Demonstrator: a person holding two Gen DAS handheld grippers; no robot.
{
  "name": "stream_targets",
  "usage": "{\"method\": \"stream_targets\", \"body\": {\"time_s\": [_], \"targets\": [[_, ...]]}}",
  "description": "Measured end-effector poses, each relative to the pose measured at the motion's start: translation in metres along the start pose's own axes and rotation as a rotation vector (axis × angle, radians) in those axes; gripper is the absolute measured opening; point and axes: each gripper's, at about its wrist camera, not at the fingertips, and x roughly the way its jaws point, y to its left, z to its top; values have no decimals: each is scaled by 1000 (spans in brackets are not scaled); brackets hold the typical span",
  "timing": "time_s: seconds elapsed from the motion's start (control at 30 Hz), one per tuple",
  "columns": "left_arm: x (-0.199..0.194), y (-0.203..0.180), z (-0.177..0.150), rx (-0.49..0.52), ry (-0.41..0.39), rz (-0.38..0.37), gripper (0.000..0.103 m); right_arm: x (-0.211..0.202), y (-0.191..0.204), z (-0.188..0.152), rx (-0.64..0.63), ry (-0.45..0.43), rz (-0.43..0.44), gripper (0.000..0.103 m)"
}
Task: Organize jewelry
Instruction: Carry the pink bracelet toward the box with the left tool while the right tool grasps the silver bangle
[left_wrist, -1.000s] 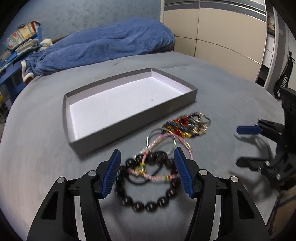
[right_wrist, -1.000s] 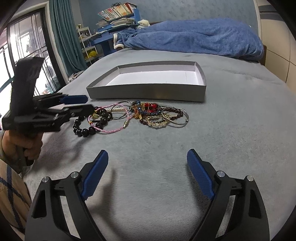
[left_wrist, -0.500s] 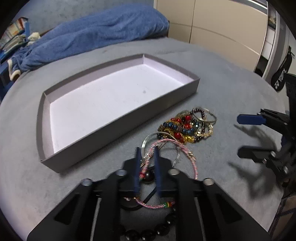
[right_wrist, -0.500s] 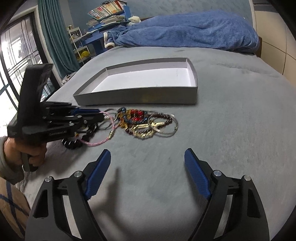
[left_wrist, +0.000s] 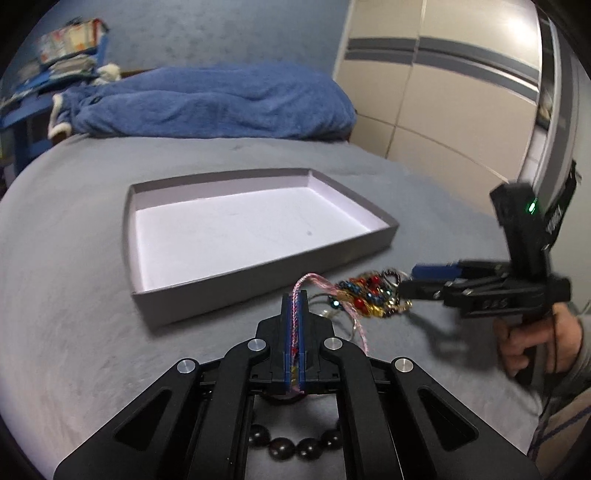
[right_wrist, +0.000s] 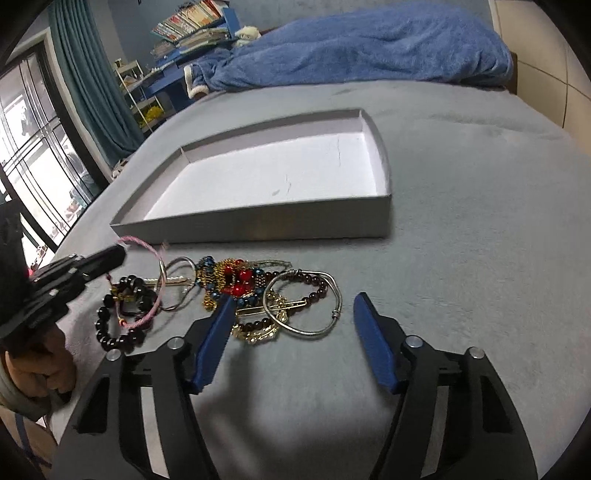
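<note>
The pink braided cord bracelet (left_wrist: 294, 314) is clamped between the closed pads of the left gripper (left_wrist: 294, 295), just short of the grey tray's (left_wrist: 258, 291) near wall. The right gripper (right_wrist: 291, 310) is held apart over the jewelry heap (right_wrist: 258, 295), its jaws having just been narrowing; the silver bangle (right_wrist: 314, 306) seems to lie untouched between them. Bare bedcover (right_wrist: 480, 258) is left to the right.
</note>
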Motion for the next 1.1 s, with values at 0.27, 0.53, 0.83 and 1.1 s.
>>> {"method": "stream_targets", "body": {"time_s": [0.27, 0.53, 0.83, 1.1], "targets": [[-2, -1, -2, -1, -2, -7, 3, 0, -7, -3, 39, -7, 35, 47], [-4, 0, -2, -3, -8, -8, 3, 2, -7, -3, 53, -6, 41, 49], [-14, 3, 3, -20, -32, -27, 3, -7, -11, -4, 64, -52, 92, 47], [-30, 10, 23, -48, -96, -33, 3, -26, -5, 3, 38, -138, 105, 47]]}}
